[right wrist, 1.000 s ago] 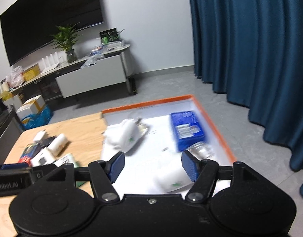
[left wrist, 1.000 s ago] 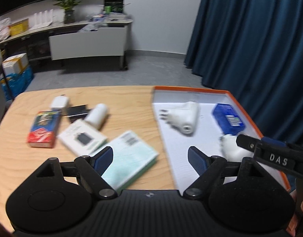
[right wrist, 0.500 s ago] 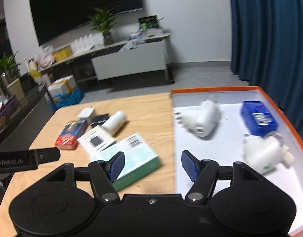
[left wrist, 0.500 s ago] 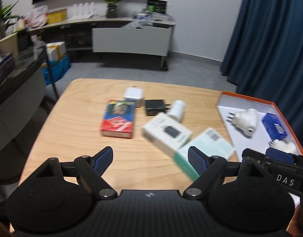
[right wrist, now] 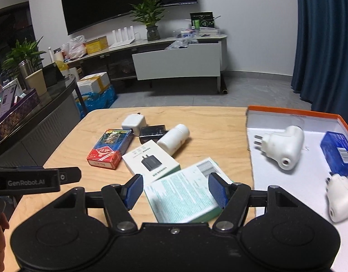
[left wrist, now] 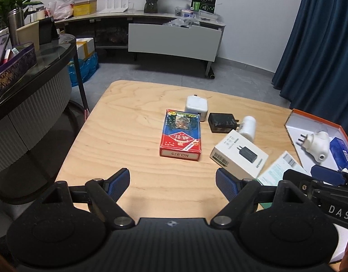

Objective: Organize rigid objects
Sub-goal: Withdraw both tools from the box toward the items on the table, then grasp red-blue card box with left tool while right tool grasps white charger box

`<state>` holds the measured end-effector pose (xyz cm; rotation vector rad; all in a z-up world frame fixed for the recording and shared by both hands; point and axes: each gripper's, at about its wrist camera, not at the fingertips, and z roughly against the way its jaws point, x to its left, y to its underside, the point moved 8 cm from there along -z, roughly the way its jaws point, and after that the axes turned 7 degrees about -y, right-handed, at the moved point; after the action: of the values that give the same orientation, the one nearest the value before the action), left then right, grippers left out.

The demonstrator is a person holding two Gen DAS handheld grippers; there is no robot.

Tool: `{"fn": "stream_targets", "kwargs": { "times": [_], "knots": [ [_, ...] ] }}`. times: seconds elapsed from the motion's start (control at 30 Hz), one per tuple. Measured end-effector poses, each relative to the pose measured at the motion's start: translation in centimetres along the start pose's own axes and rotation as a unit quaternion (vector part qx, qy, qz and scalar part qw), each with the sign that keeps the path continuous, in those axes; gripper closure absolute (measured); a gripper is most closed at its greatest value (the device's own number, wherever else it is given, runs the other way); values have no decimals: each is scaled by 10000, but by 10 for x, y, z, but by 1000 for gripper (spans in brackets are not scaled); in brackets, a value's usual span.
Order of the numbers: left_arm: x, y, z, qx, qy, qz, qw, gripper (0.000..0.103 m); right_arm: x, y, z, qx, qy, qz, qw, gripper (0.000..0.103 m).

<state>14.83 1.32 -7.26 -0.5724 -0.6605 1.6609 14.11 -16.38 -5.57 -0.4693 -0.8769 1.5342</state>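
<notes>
Loose items lie on the wooden table (left wrist: 133, 122): a red and blue card box (left wrist: 180, 134), a white cube charger (left wrist: 196, 108), a black charger (left wrist: 221, 122), a white cylinder (left wrist: 248, 125), a white charger carton (left wrist: 238, 156) and a green-printed box (right wrist: 185, 192). The orange-rimmed tray (right wrist: 287, 111) at the right holds a white plug adapter (right wrist: 283, 147), a blue box (right wrist: 339, 154) and a second white adapter (right wrist: 339, 197). My left gripper (left wrist: 172, 181) hovers open over bare wood near the card box. My right gripper (right wrist: 176, 190) is open above the green-printed box, apart from it.
A dark curved counter (left wrist: 37, 72) with cups and boxes stands left of the table. A low cabinet (left wrist: 174, 40) with a plant and clutter lines the far wall. Blue curtains (left wrist: 321, 34) hang at the right. Grey floor lies beyond the table's far edge.
Both grippers have swung left, from over the tray to over the loose items on the table. Their jaws stay the same width, with nothing picked up.
</notes>
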Motion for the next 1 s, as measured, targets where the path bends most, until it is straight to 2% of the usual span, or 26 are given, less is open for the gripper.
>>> {"fn": "stream_targets", "kwargs": {
  "times": [0.57, 1.0],
  "knots": [
    [-5, -18, -52, 146, -4, -62, 9999, 18, 2, -10, -54, 277, -214, 264, 9990, 26],
    [-14, -34, -90, 226, 88, -303, 9992, 17, 14, -26, -85, 468, -534, 903, 9934, 25]
  ]
}}
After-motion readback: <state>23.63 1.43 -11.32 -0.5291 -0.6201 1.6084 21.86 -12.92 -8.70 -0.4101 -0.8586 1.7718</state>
